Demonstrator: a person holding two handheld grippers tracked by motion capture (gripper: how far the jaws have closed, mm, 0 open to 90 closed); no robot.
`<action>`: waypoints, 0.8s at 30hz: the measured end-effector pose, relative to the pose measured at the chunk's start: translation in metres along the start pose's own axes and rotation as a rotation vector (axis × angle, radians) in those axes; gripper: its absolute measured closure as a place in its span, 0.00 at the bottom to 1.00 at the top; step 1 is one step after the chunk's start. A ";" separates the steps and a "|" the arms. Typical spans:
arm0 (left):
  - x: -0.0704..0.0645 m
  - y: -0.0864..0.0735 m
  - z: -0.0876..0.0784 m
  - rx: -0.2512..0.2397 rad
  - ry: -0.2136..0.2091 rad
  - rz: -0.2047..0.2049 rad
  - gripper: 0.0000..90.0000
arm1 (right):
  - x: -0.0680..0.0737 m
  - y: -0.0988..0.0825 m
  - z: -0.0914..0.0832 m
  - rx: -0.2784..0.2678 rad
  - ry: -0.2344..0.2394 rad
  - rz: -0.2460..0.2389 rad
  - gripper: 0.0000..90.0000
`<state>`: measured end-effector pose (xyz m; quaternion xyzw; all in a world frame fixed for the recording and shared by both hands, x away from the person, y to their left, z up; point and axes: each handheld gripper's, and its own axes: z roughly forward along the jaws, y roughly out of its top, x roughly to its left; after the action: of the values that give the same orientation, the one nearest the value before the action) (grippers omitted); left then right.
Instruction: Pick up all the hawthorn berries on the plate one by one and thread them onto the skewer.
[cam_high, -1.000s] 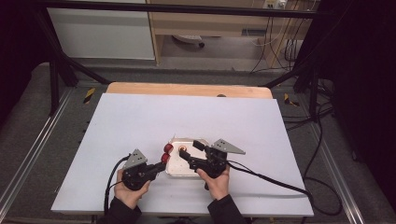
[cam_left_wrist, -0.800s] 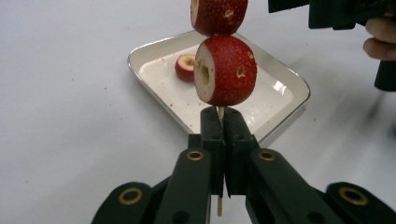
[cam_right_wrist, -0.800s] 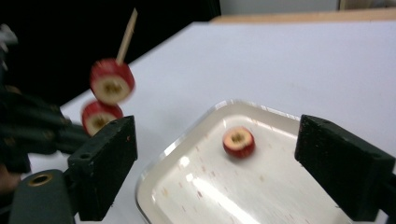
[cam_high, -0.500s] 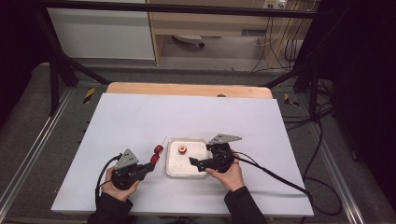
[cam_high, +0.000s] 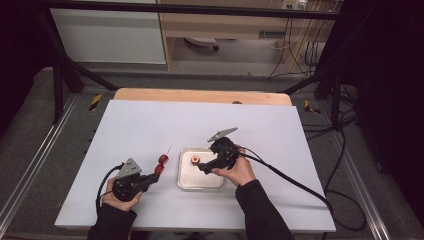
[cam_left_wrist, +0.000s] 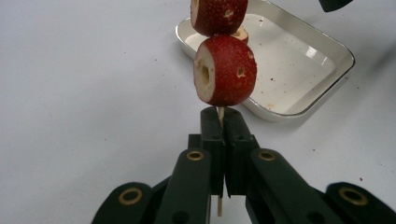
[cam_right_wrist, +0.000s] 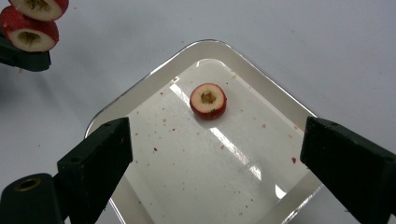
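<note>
My left gripper (cam_left_wrist: 223, 116) is shut on a thin wooden skewer (cam_left_wrist: 220, 113) that carries two red fruit pieces (cam_left_wrist: 226, 70). In the high view it (cam_high: 151, 176) lies on the table left of the tray, with the skewered fruit (cam_high: 162, 160) pointing away. A white tray (cam_right_wrist: 140, 88) holds one cored red fruit slice (cam_right_wrist: 208, 101). My right gripper (cam_right_wrist: 217, 133) hovers over the tray (cam_high: 200, 184), its jaws wide apart after just opening further, and nothing is between them. From above, the right gripper (cam_high: 204, 168) is beside the slice (cam_high: 195, 160).
The tray sits on a white table (cam_high: 150, 125) with a wooden edge (cam_high: 200, 96) at the far side. Red crumbs dot the tray floor. A black cable (cam_high: 290, 180) trails from the right gripper to the right. Metal rails flank the table.
The two grippers were together over the tray. The left one has drawn away to the left with the skewer; the right one has shifted right and lifted. The slice in the tray has come into view.
</note>
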<state>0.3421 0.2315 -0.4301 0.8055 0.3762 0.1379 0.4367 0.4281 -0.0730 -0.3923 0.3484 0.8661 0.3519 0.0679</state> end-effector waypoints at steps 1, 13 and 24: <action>0.000 0.000 0.000 0.002 0.002 0.000 0.98 | 0.000 0.003 0.002 0.005 -0.001 -0.003 0.12; 0.002 0.000 0.001 0.013 0.004 0.007 0.98 | 0.000 0.028 0.028 0.110 0.021 -0.025 0.25; 0.001 0.001 0.001 0.015 0.002 0.015 0.98 | -0.001 0.035 0.049 0.189 0.032 -0.073 0.40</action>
<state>0.3437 0.2314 -0.4303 0.8114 0.3715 0.1394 0.4292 0.4665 -0.0280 -0.4057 0.3159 0.9084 0.2717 0.0337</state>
